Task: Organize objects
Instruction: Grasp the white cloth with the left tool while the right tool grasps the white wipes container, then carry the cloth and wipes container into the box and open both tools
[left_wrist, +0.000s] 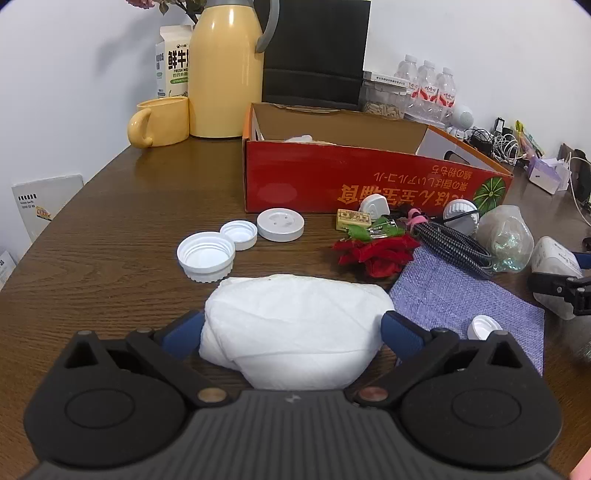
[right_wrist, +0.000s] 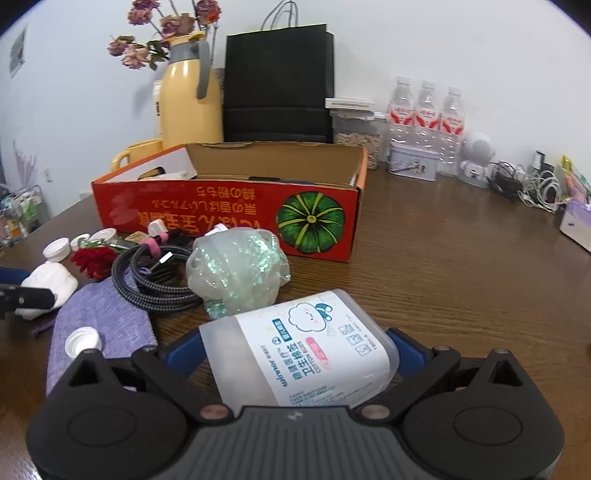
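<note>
My left gripper (left_wrist: 291, 332) is shut on a white cloth bundle (left_wrist: 295, 328), its blue pads pressing both sides, just above the wooden table (left_wrist: 110, 229). My right gripper (right_wrist: 295, 350) is shut on a clear cotton swab box (right_wrist: 299, 350) with a white label. The open red cardboard box (left_wrist: 351, 184) stands behind the clutter and shows in the right wrist view (right_wrist: 229, 218) too. The bundle also shows at the left of the right wrist view (right_wrist: 50, 284).
White lids (left_wrist: 207, 254), a white disc (left_wrist: 280, 224), a red fabric flower (left_wrist: 376, 254), a braided cable (right_wrist: 155, 280), a glittery plastic bag (right_wrist: 236, 273) and a purple cloth (left_wrist: 465, 299) lie before the box. A yellow jug (left_wrist: 225, 74), mug (left_wrist: 162, 122), black bag (right_wrist: 277, 85) and bottles (right_wrist: 424, 110) stand behind.
</note>
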